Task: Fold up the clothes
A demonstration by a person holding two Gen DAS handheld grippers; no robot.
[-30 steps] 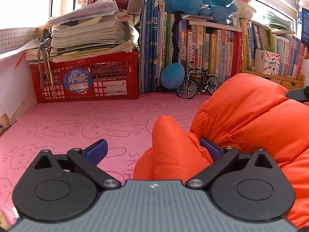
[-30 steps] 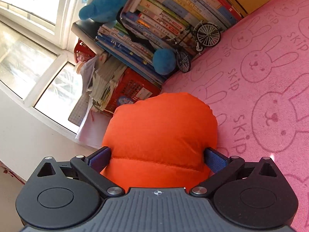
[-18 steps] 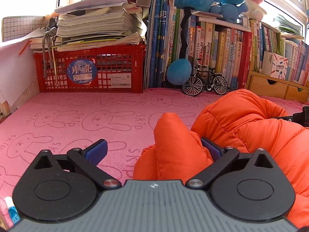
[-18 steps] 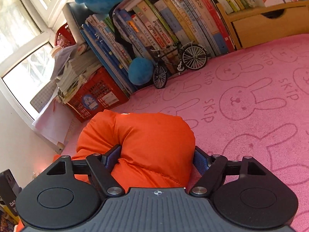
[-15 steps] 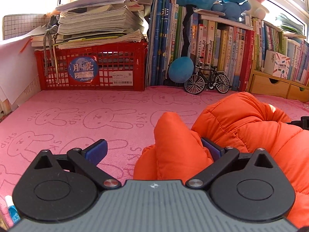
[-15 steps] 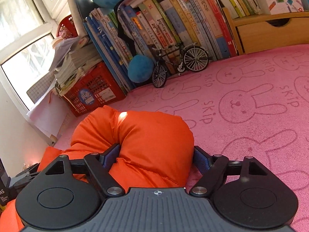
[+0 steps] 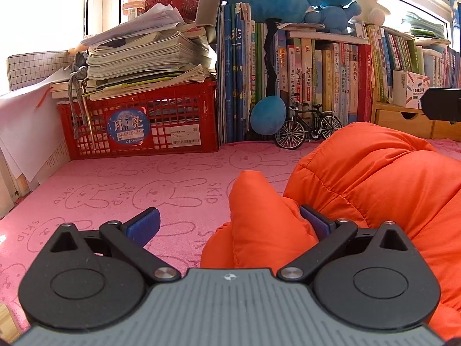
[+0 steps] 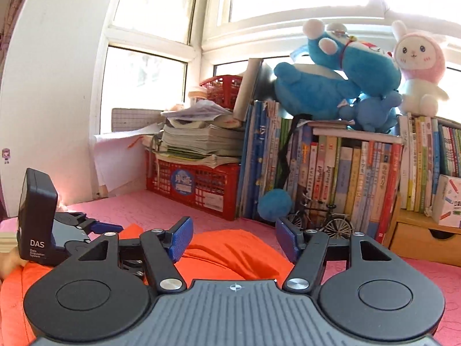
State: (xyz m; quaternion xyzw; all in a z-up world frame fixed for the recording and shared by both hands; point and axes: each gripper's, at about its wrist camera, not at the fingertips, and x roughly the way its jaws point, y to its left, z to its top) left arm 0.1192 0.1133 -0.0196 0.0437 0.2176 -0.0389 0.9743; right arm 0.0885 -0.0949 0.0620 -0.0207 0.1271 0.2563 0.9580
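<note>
Orange jacket (image 7: 374,178) bunched on pink "SKIP" bunny mat (image 7: 115,184). Left gripper (image 7: 229,223) wide open, jacket fold against 3 o'clock finger only. Right gripper (image 8: 232,240) above jacket, closing, gripping nothing. Red crate (image 7: 144,127) at 11 o'clock, sticker "Moon".

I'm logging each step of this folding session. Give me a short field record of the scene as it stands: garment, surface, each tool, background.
garment: orange puffer jacket, bunched up on the mat
surface: pink bunny-print mat
left tool: open; a jacket fold lies against its right pad only
right tool: jaws closing, nothing between them; jacket lies below
background: red crate stacked with papers, row of books, model bicycle, blue plush toys
</note>
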